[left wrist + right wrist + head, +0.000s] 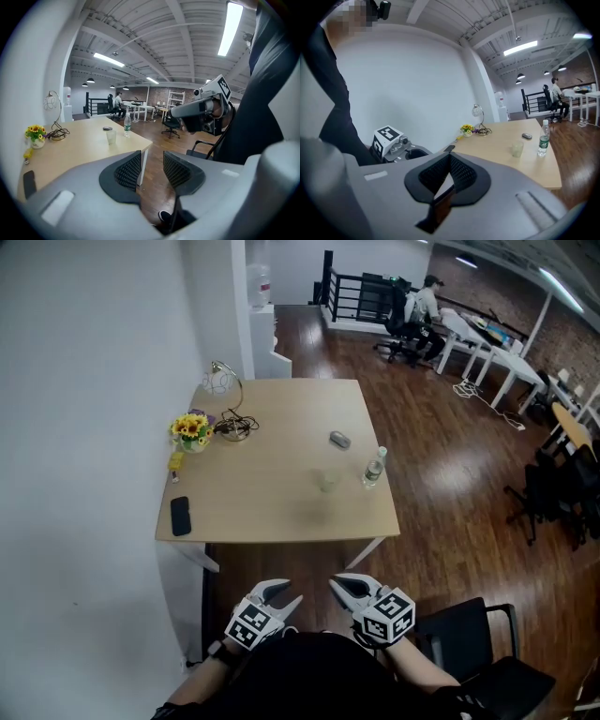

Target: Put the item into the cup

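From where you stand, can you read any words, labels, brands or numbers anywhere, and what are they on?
No text here can be read.
Water bottle label: too small and blurred to read.
Marker cubes: black-and-white square patterns only, no letters or numbers.
Phone: dark, no print shows.

Pale wood table, yellow flowers, black phone, clear cup, grey item
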`<action>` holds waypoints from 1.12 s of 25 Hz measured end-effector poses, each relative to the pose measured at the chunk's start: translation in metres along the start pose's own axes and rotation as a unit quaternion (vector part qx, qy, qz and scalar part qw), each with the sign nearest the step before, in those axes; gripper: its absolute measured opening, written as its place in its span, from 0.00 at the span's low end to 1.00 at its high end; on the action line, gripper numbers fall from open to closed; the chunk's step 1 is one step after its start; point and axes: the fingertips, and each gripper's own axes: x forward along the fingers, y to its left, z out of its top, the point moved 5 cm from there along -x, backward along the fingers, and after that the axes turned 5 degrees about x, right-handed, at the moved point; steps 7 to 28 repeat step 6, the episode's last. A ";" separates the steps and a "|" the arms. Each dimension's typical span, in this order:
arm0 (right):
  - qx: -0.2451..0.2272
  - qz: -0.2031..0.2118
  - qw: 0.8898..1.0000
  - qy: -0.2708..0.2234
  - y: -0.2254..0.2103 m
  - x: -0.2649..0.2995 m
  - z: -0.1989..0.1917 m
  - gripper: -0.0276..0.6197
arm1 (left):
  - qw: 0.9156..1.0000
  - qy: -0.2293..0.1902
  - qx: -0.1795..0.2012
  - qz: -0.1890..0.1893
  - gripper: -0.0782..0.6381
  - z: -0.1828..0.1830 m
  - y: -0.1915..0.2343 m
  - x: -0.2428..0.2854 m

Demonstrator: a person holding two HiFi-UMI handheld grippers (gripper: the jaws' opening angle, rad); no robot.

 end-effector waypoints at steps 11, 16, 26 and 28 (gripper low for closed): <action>-0.005 0.006 1.000 -0.005 -0.001 -0.011 0.000 0.05 | 1.000 0.006 0.010 0.005 0.31 0.002 -0.008 0.003; -0.005 0.006 1.000 -0.005 -0.001 -0.011 0.000 0.05 | 1.000 0.006 0.010 0.005 0.31 0.002 -0.008 0.003; -0.005 0.006 1.000 -0.005 -0.001 -0.011 0.000 0.05 | 1.000 0.006 0.010 0.005 0.31 0.002 -0.008 0.003; -0.005 0.006 1.000 -0.005 -0.001 -0.011 0.000 0.05 | 1.000 0.006 0.010 0.005 0.31 0.002 -0.008 0.003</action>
